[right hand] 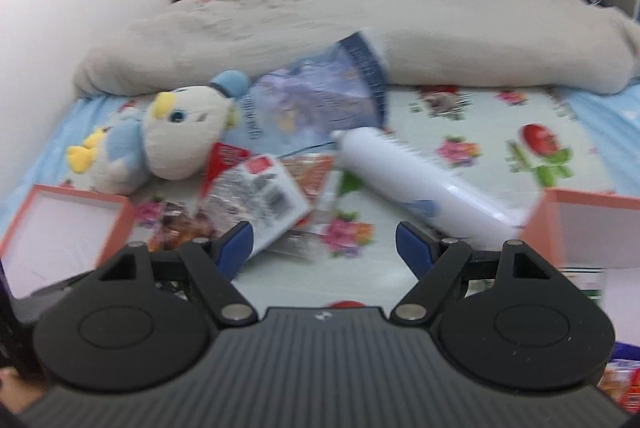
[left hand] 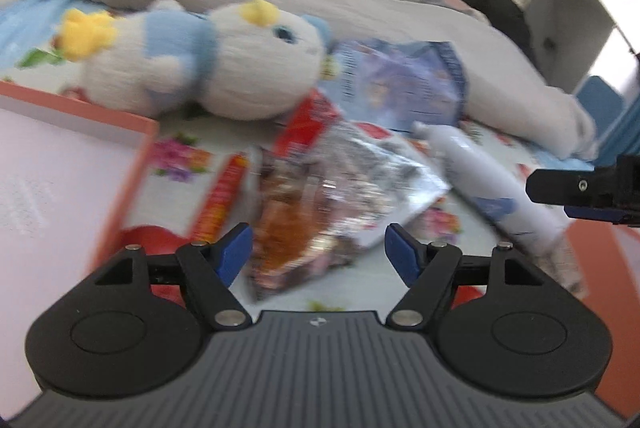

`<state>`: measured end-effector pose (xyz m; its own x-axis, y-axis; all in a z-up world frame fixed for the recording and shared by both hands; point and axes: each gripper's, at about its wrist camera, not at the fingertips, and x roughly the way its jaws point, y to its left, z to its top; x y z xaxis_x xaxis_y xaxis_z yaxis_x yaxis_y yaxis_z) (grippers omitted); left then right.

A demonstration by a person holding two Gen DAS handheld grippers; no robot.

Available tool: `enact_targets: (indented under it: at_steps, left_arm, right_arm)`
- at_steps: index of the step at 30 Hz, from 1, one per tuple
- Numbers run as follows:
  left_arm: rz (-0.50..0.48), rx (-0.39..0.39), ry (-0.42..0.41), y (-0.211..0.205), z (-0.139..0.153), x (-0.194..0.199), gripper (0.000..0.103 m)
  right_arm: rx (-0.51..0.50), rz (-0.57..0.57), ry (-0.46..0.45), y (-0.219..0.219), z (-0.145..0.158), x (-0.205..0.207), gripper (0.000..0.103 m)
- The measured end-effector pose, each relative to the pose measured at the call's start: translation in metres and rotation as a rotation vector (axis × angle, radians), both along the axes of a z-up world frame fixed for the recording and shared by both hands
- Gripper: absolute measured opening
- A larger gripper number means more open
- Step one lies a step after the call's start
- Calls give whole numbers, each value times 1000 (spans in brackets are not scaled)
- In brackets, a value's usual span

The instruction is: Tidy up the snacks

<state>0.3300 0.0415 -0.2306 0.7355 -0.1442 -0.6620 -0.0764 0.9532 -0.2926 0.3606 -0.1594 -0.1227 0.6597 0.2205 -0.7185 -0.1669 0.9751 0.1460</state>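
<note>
Snack packets lie in a pile on the flowered bed sheet: a clear packet of brown snacks (left hand: 296,228), a red and silver packet (left hand: 352,156) (right hand: 256,196) and a blue bag (left hand: 404,84) (right hand: 320,100) behind them. My left gripper (left hand: 318,256) is open and empty, just short of the clear packet. My right gripper (right hand: 324,248) is open and empty above the sheet, near the pile. Its finger (left hand: 560,184) shows at the right edge of the left wrist view.
A white and blue plush toy (left hand: 208,68) (right hand: 160,144) lies left of the pile. A white tube (left hand: 492,180) (right hand: 416,184) lies to the right. Pink-rimmed open boxes stand at the left (left hand: 80,108) (right hand: 80,196) and right (right hand: 580,200). A grey duvet (right hand: 400,28) is heaped behind.
</note>
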Motion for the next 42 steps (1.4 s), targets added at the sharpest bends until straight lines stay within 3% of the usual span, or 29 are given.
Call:
enact_targets:
  at_steps: [5,13,15,19,26,28,29,30,32,36,42]
  left_arm:
    - [50,126,-11,6,-5,-3,77]
    - [67,216,-16,7,-13,-8,76]
    - [72,225,-9,8,-17,-8,75]
    - [81,219,25,14,-28,-5,63]
    - [70,290,8,11,-36,-6,53]
    - [66,308,2,10,-37,-7,46]
    - [64,299,-2,11,-36,-8,43]
    - [65,297,-1,12,-36,-8,34]
    - [56,304,-4,12,-35,-10,29]
    - [44,285,-13,15,-34,-13,24]
    - [15,242,-15,16,-29,-18,23]
  right_arm:
    - [86,17,60,17,-25,18,80]
    - [230,-45,174,22,-64,47,80]
    - [238,-47,195,25,-73,51,80]
    - [249,-45,217,31,-86,57,81]
    - [217,-26,177,41,-98,61,81]
    - [207,-15,166,44,-98,60,69]
    - [209,-13,171,44,-99,60,53]
    - [215,-17,180,44,-99,60,37]
    - [229,-23,200,45,-102,61,17]
    - [229,-4,186,48,-98,54,3]
    - [222,-8,157,41,-84,34,3]
